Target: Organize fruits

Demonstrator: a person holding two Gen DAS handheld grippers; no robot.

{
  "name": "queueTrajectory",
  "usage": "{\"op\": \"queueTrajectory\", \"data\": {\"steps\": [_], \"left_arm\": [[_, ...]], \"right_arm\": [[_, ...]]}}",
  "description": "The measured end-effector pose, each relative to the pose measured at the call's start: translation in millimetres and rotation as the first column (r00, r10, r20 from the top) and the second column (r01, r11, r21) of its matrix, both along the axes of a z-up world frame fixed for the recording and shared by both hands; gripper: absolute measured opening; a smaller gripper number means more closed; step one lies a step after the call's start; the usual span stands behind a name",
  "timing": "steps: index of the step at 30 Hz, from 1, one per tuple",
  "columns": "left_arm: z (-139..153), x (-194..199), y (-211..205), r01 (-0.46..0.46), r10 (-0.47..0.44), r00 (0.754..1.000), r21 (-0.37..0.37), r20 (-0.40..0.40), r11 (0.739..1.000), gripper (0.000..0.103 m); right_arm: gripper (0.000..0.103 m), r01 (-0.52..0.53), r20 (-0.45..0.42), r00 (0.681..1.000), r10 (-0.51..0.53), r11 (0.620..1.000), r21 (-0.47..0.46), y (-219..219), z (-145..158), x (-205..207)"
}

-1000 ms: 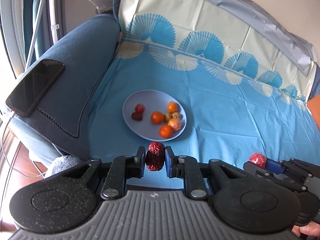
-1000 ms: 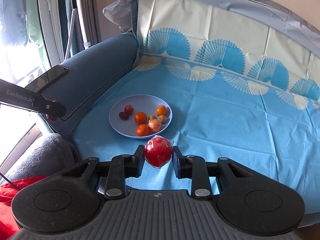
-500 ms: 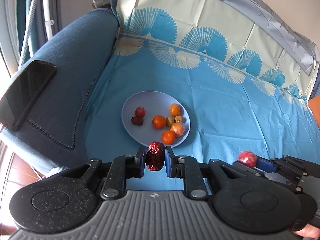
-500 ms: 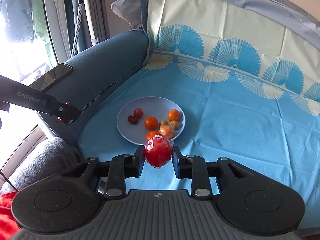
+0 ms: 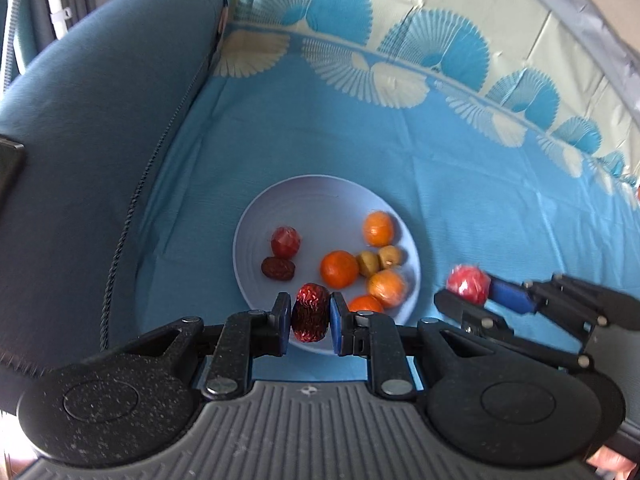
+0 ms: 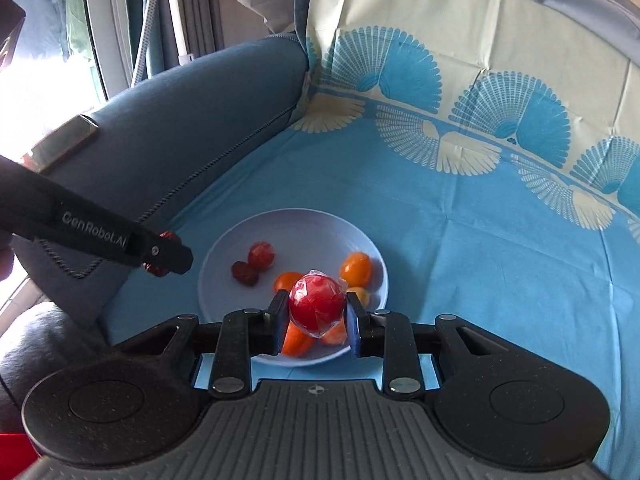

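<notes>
We see a sofa (image 5: 92, 128) draped with a blue fan-patterned cloth (image 5: 460, 168), and on it a pale plate (image 5: 320, 196) of small fruits. Only the right view shows the window (image 6: 48, 60) beyond the armrest; only the left view shows all the oranges (image 5: 339, 269) unobstructed. Our left gripper (image 5: 310, 318) has its fingers clamped on a wrinkled date (image 5: 310, 312) over the plate's near rim. Our right gripper (image 6: 316, 314) pinches a wrapped red fruit (image 6: 317, 305) above the plate.

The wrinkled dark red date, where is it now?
In the left wrist view the date sits clamped in the left hand-held gripper, over the near rim of the plate.
</notes>
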State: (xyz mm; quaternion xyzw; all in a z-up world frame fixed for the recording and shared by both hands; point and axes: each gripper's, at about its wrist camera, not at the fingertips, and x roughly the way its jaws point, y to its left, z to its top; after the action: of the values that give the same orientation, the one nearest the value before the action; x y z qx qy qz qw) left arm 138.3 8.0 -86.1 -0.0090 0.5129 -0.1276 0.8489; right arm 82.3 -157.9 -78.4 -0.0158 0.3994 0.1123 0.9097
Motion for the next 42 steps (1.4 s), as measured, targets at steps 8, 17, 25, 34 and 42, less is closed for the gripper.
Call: {"op": "queueTrajectory", "data": {"steps": [8,17,25,34,42], "left_arm": [[-44.8,44.1,-8.5,0.030,-0.027,0.999,0.050,-0.046,0.998,0.022],[-21.4,38.3,4.1,-0.038,0.030,0.994,0.073,0.102,0.997,0.103],[10.5,-21.7,17.4,-0.071,0.065,0.996,0.105,0.055,0.992,0.103],[48.8,-92.3,12.0,-0.092,0.072,0.991,0.173,0.115,0.981,0.103],[62.7,-128.4,15.4,-0.113,0.089,0.985,0.163,0.147,0.980,0.103]], "right_arm": [[0.030,-0.064,-0.032,0.998,0.062,0.997,-0.051,1.1,-45.0,52.3],[0.087,-0.129,0.012,0.991,0.132,0.985,-0.112,4.9,-48.2,68.8],[0.096,-0.043,-0.030,0.999,0.041,0.996,-0.072,-1.8,-8.5,-1.0],[0.102,0.086,-0.004,0.996,-0.086,0.995,-0.042,3.6,31.8,-75.0],[0.102,0.134,0.024,0.991,-0.134,0.991,-0.026,1.7,49.6,-114.3]]}}
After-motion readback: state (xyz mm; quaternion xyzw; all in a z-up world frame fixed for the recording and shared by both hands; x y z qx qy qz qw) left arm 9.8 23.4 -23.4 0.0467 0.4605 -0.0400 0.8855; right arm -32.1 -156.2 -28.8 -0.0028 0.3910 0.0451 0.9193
